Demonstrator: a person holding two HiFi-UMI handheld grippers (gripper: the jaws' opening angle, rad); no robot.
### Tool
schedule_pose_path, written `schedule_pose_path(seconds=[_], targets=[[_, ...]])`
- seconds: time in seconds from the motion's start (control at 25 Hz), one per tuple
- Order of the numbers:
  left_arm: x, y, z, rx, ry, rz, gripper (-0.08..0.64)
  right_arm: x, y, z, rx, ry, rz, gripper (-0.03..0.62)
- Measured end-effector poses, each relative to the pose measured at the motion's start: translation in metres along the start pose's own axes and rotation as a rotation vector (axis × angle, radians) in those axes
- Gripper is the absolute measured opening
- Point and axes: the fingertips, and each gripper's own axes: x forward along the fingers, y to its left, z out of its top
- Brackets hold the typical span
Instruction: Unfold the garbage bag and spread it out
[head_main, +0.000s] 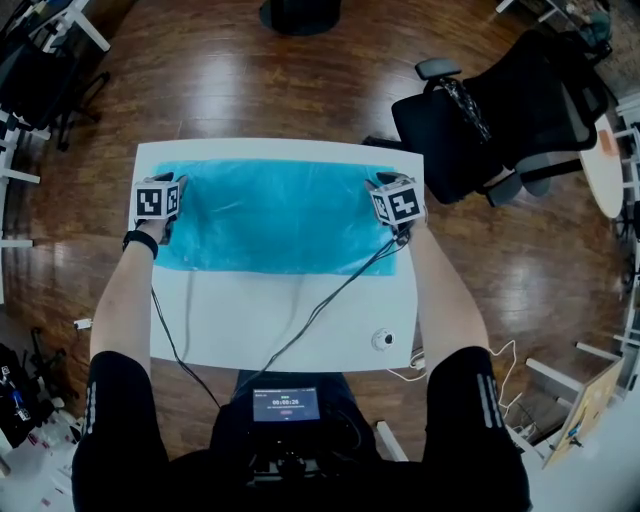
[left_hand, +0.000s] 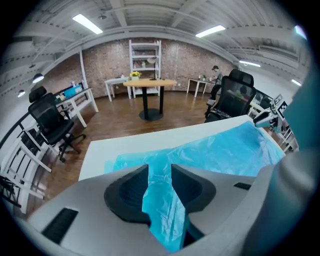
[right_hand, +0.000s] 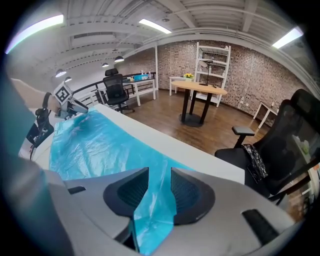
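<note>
A thin blue garbage bag (head_main: 280, 215) lies spread flat across the far half of the white table (head_main: 280, 320). My left gripper (head_main: 160, 200) is over its left end and my right gripper (head_main: 397, 203) over its right end. In the left gripper view the jaws (left_hand: 160, 172) stand apart, with blue film (left_hand: 225, 150) showing in the gap between the dark pads. The right gripper view shows the same: jaws (right_hand: 160, 175) apart, with a strip of the bag (right_hand: 95, 145) between them. I see neither pair of pads pressing on the film.
A black office chair (head_main: 500, 120) stands close to the table's far right corner. A small round object (head_main: 383, 339) sits near the front right edge. Cables (head_main: 320, 300) run over the bare near half. A wooden round table (left_hand: 149, 84) stands farther off.
</note>
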Motion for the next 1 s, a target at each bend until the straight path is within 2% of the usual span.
schedule_pose_path(seconds=[0.2,0.4,0.56,0.72,0.88,1.0], targets=[[0.014,0.008,-0.012,0.014,0.045,0.009,0.112,0.009,0.003,-0.007,0.006,0.023,0.007,0.169],[0.019,0.006,-0.013,0.027,0.036,-0.011,0.072,0.016,0.006,-0.014,0.021,0.04,0.01,0.17],[0.02,0.0,-0.011,0.082,0.025,-0.005,0.009,0.02,0.005,-0.022,0.035,0.059,0.023,0.158],[0.019,-0.007,-0.006,0.119,0.001,-0.004,0.008,0.016,0.012,-0.009,-0.023,0.031,0.012,0.097],[0.02,-0.022,0.002,0.174,-0.05,-0.059,0.006,0.02,0.006,-0.017,-0.018,0.031,-0.013,0.068],[0.013,-0.029,0.008,0.184,-0.086,-0.08,0.005,0.016,0.008,-0.011,-0.02,0.004,-0.017,0.057]])
